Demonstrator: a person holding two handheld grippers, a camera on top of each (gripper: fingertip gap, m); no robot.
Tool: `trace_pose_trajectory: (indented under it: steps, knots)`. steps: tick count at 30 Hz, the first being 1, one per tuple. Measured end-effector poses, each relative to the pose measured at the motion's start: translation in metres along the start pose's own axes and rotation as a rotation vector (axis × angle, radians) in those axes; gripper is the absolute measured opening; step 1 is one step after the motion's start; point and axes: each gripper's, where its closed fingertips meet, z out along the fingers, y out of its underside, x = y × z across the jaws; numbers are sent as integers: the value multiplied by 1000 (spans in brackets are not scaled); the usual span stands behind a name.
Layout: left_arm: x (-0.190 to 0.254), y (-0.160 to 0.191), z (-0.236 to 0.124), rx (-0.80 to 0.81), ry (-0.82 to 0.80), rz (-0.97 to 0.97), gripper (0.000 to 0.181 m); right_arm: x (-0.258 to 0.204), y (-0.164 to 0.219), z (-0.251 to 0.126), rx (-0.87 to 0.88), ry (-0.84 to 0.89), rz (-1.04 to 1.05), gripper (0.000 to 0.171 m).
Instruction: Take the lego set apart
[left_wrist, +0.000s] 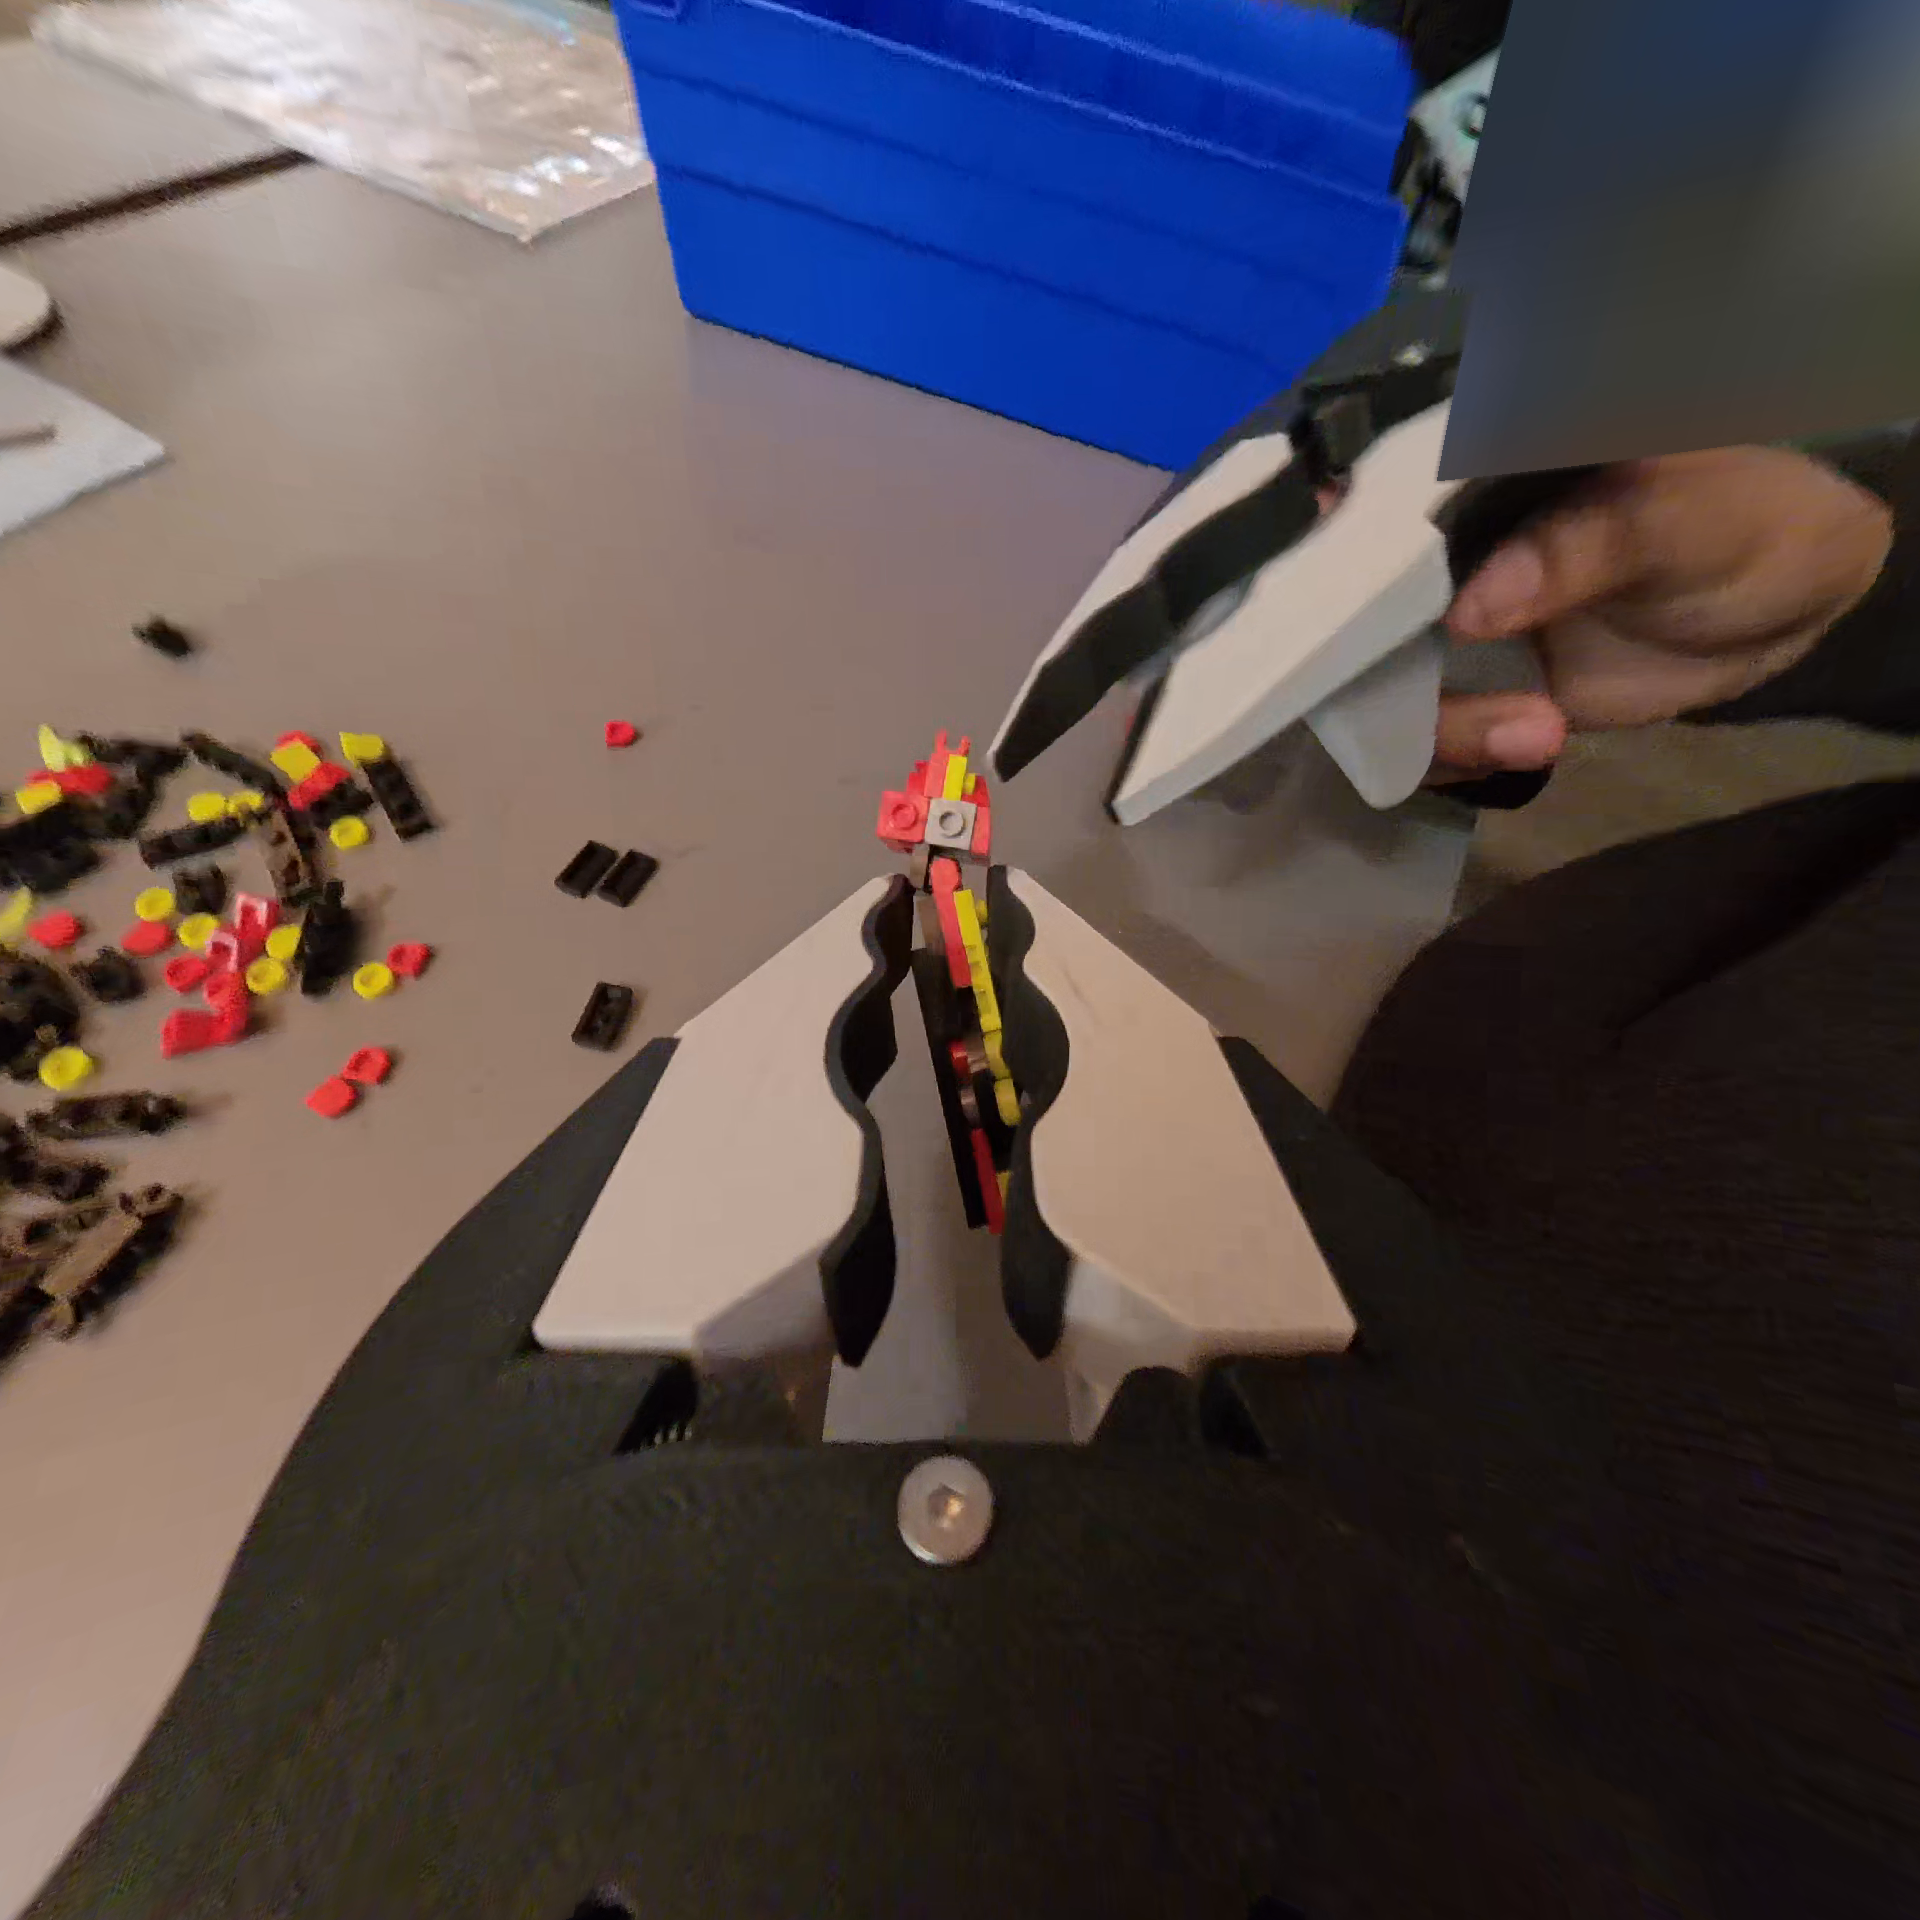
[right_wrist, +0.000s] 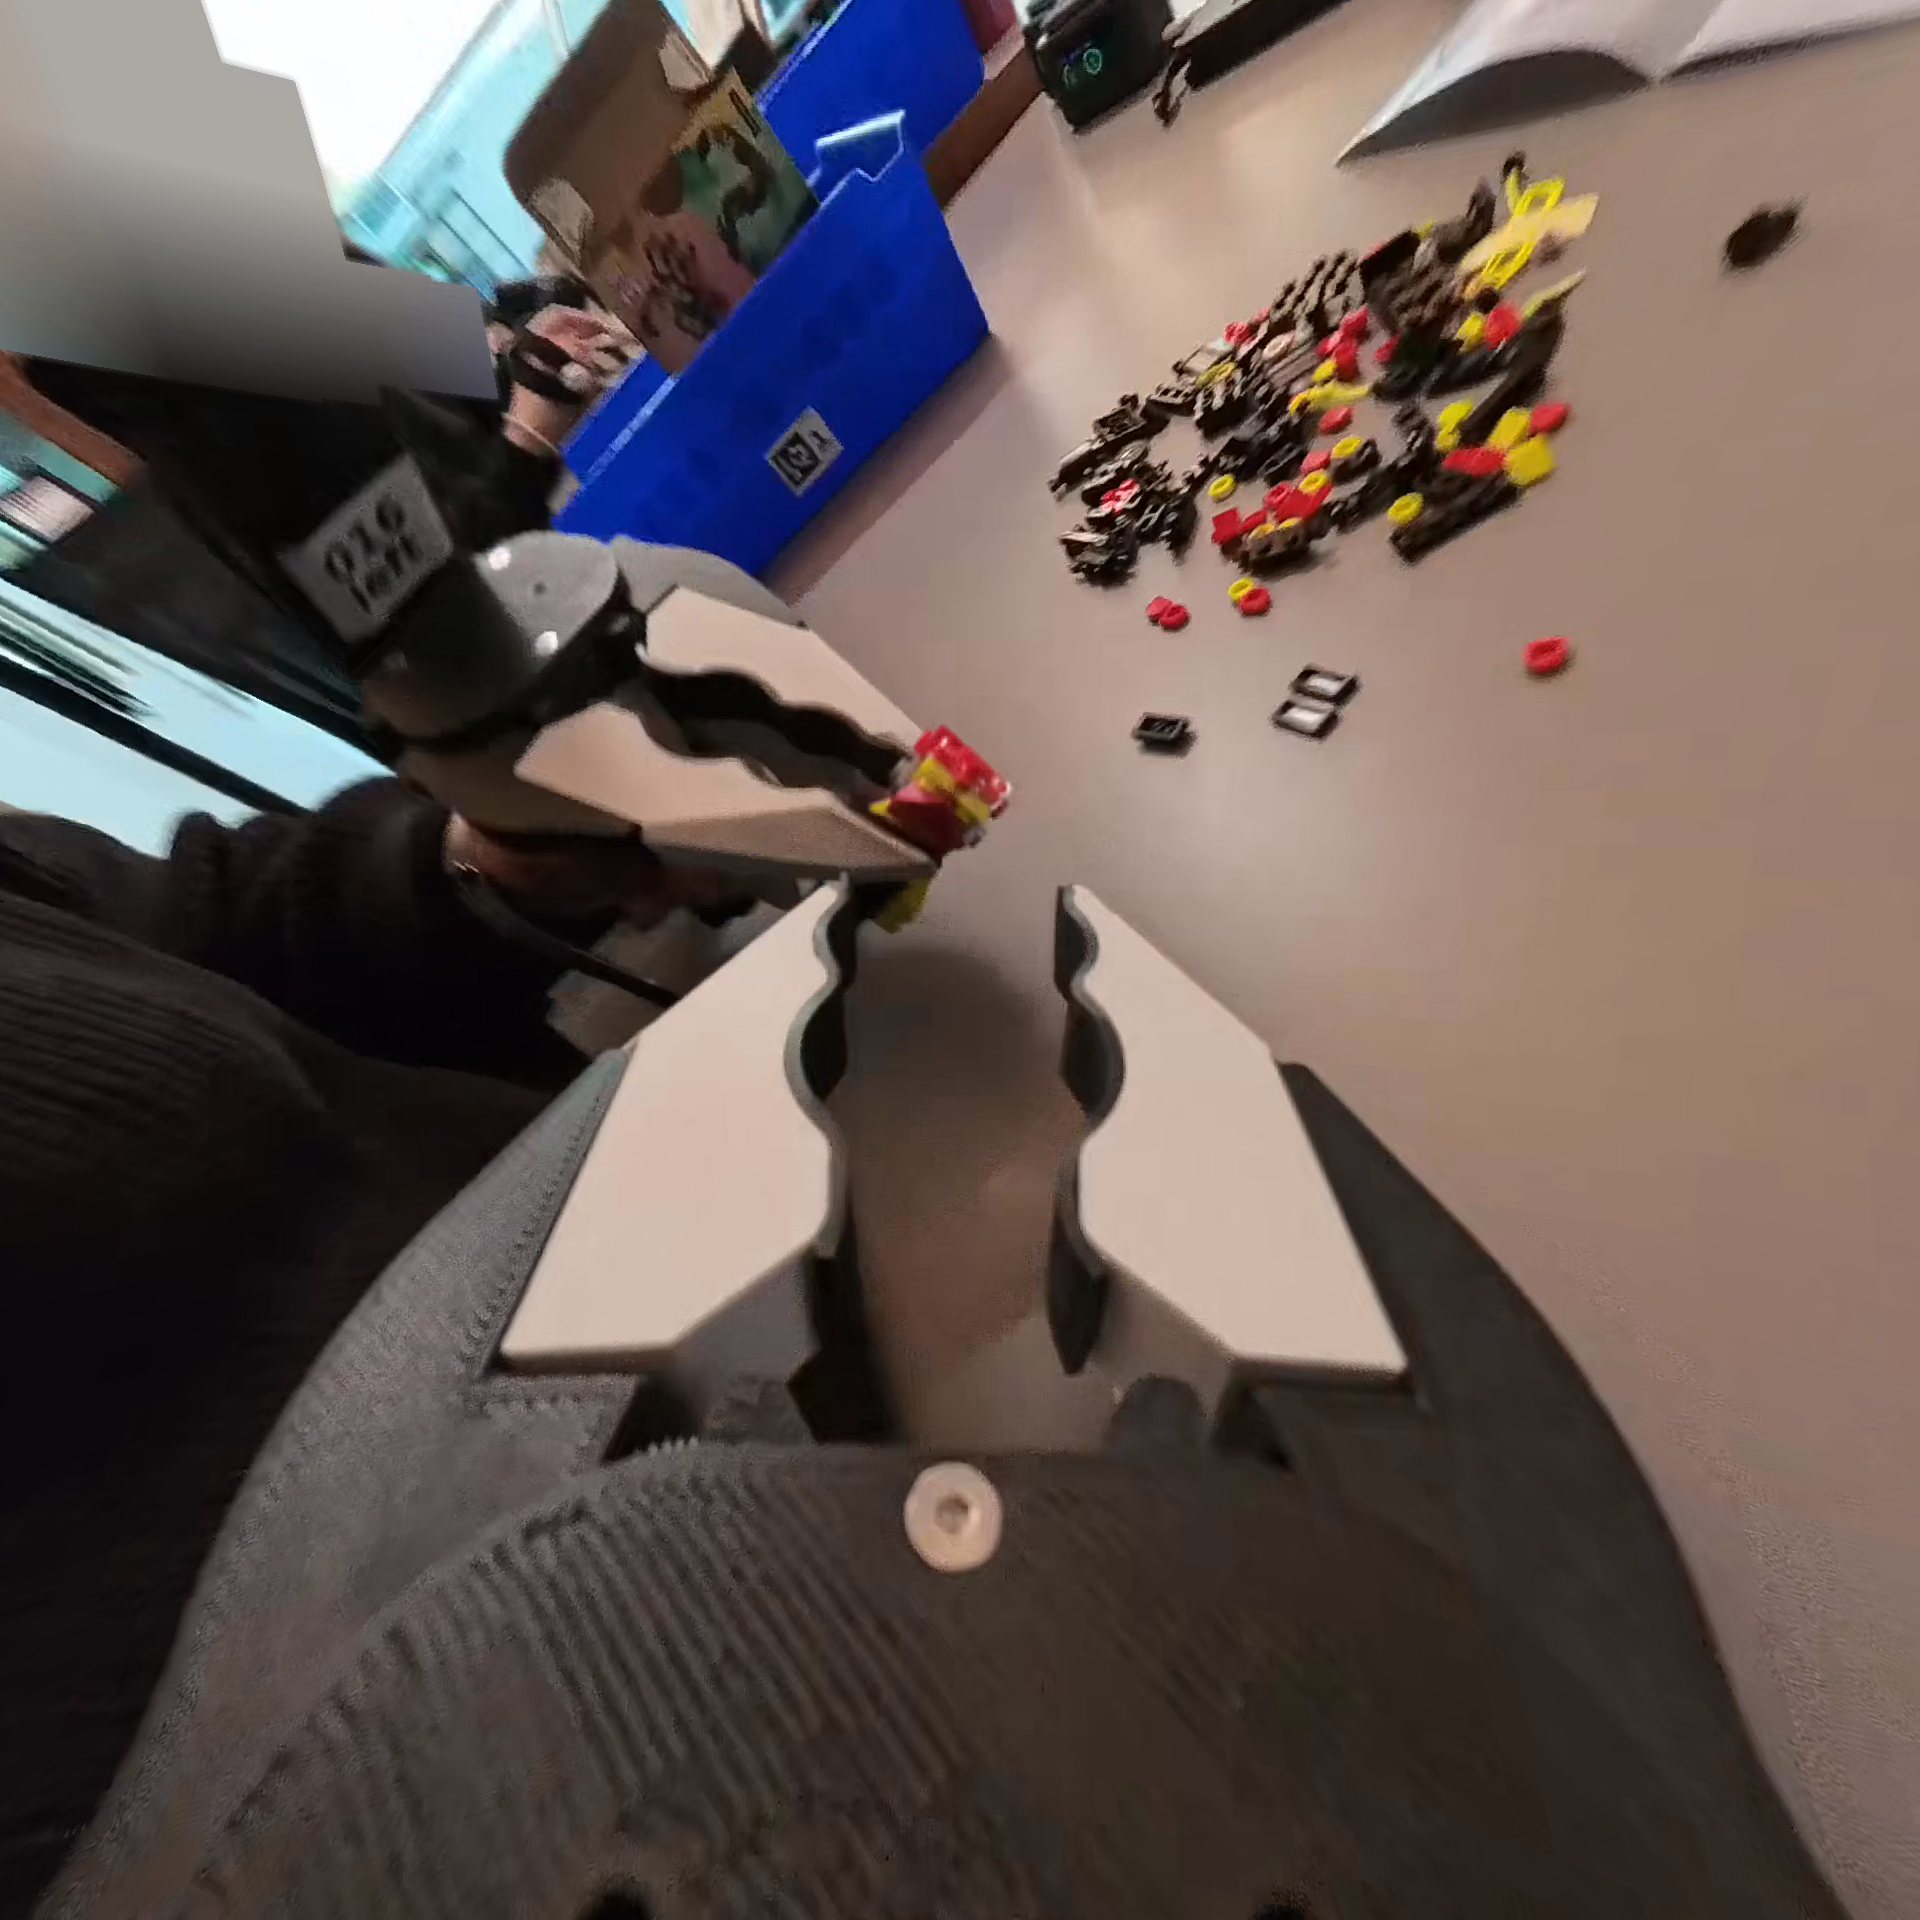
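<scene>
My left gripper (left_wrist: 945, 883) is shut on a thin red, yellow and black lego assembly (left_wrist: 971, 997) whose red and grey end (left_wrist: 940, 810) sticks out past the fingertips. The same gripper (right_wrist: 914, 821) and assembly (right_wrist: 951, 784) show in the right wrist view, above the table. My right gripper (right_wrist: 951, 904) is open and empty, its left fingertip just below the assembly's yellow end. In the left wrist view the right gripper (left_wrist: 1060, 779) hangs open just right of the assembly's tip, held by a hand (left_wrist: 1652, 613).
A pile of loose black, red and yellow lego pieces (left_wrist: 187, 935) lies on the grey table (left_wrist: 623, 520) to the left; it also shows in the right wrist view (right_wrist: 1351, 416). A blue bin (left_wrist: 1018, 197) stands behind. A clear plastic bag (left_wrist: 364, 94) lies far left.
</scene>
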Motion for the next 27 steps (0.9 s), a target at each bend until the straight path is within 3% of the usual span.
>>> trace_pose_trajectory:
  steps: [5, 15, 19, 27]
  knots:
    - [14, 11, 10, -71, -62, 245, 12, -2, -3, -3, 36, -116, 168, 42]
    - [18, 7, 6, -45, -142, 520, 13, 5, -1, -9, -32, -49, -90, 34]
    - [21, 8, 6, -57, -192, 675, 13, -6, 3, -7, -40, -133, -18, 34]
    - [28, 12, 8, -75, -195, 751, 12, -12, 15, -4, -97, -186, 60, 25]
